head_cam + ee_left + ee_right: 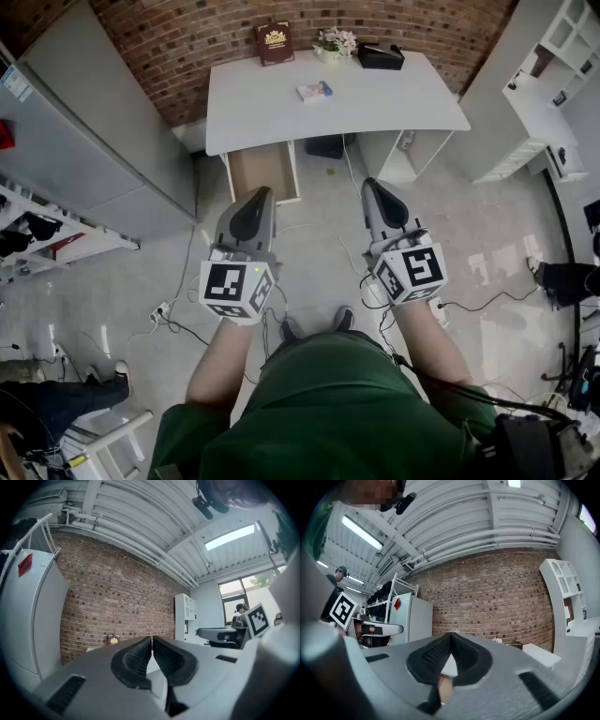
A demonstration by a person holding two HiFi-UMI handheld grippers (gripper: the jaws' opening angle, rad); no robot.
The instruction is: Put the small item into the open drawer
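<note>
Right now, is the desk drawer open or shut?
Open. The drawer is pulled out from under the white desk, its brown bottom exposed; nothing shows inside it.

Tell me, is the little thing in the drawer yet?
Not yet. Done: the drawer under the desk already stands open. In hand: nothing; the left gripper and right gripper are both shut and empty, held level, short of the desk. Left to do: reach the small item lying on the desk top, grip it, and put it into the drawer.
</note>
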